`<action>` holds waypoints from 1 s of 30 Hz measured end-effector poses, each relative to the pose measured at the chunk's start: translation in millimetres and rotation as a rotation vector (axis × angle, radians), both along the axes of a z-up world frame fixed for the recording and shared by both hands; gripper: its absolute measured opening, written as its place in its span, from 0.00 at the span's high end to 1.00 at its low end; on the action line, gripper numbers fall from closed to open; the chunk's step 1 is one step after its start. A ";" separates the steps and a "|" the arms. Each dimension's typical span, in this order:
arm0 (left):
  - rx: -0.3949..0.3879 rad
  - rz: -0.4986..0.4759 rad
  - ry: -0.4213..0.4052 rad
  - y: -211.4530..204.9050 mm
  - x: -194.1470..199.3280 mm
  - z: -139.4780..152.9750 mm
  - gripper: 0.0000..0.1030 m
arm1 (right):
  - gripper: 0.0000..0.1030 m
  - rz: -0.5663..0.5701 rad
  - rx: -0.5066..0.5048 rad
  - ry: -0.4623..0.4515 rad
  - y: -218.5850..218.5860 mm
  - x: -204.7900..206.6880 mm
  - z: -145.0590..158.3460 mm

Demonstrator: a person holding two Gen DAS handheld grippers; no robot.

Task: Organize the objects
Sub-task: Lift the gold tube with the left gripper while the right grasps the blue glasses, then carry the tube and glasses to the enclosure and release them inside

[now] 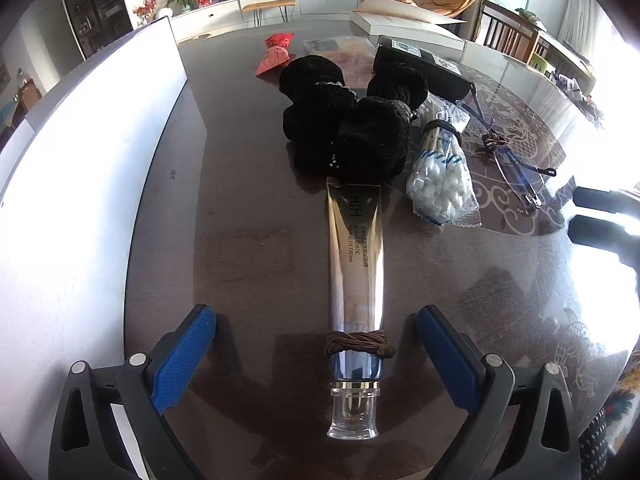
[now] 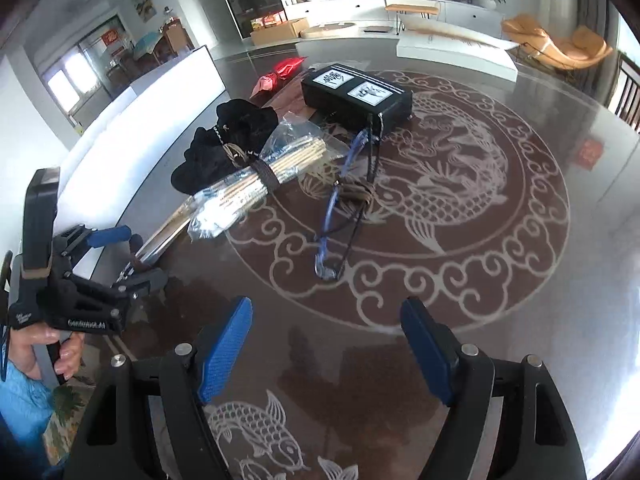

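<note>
My left gripper (image 1: 316, 354) stands wide apart astride the long silver cream tube (image 1: 355, 276) with a brown hair tie around its neck — pads clear of it. My right gripper (image 2: 326, 354) is apart too, empty, over the dark patterned tabletop (image 2: 460, 240), short of the blue-framed glasses (image 2: 344, 216).

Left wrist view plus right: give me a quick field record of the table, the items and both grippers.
surface: dark table with pale fish and scroll pattern
cream tube: lying flat, clear cap toward camera, brown cord tied near the cap
left gripper: open, pads either side of the tube, not touching
right gripper: open, nothing between the pads
cotton swab bag: right of the tube, banded
glasses: folded, brown cord tied round them
black scrunchies: piled beyond the tube
black case: behind the glasses
</note>
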State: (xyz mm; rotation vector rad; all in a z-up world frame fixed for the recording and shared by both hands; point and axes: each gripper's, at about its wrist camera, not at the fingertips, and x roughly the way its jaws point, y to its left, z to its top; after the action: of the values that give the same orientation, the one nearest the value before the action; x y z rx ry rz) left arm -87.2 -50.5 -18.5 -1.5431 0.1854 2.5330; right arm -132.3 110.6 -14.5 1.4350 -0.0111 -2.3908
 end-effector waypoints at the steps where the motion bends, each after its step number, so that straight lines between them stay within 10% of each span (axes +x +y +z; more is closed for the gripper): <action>1: 0.007 -0.009 0.004 1.7 0.5 0.5 0.13 | 0.25 -0.015 -0.011 0.001 -2.9 -8.7 0.0; 7: 0.012 -0.042 0.048 11.7 1.3 8.1 0.76 | 0.28 -0.106 0.018 -0.058 -29.8 -71.4 -7.3; 11: -0.042 -0.042 0.103 18.3 7.4 8.3 0.76 | 0.73 -0.048 0.155 -0.074 -46.3 -82.2 -15.8; 22: 0.194 0.049 0.194 -7.4 69.3 32.3 0.76 | 0.74 -0.147 -0.205 -0.066 34.2 -6.2 17.9; 30: 0.322 0.164 0.347 -64.5 107.3 108.5 0.76 | 0.74 0.020 -0.340 0.020 -53.2 23.5 85.4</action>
State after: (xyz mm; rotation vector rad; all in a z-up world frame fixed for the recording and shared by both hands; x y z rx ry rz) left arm 20.1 -115.0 90.0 -1.0341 -0.3065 2.7687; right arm -108.8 57.4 70.9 1.2444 -0.3774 -2.2517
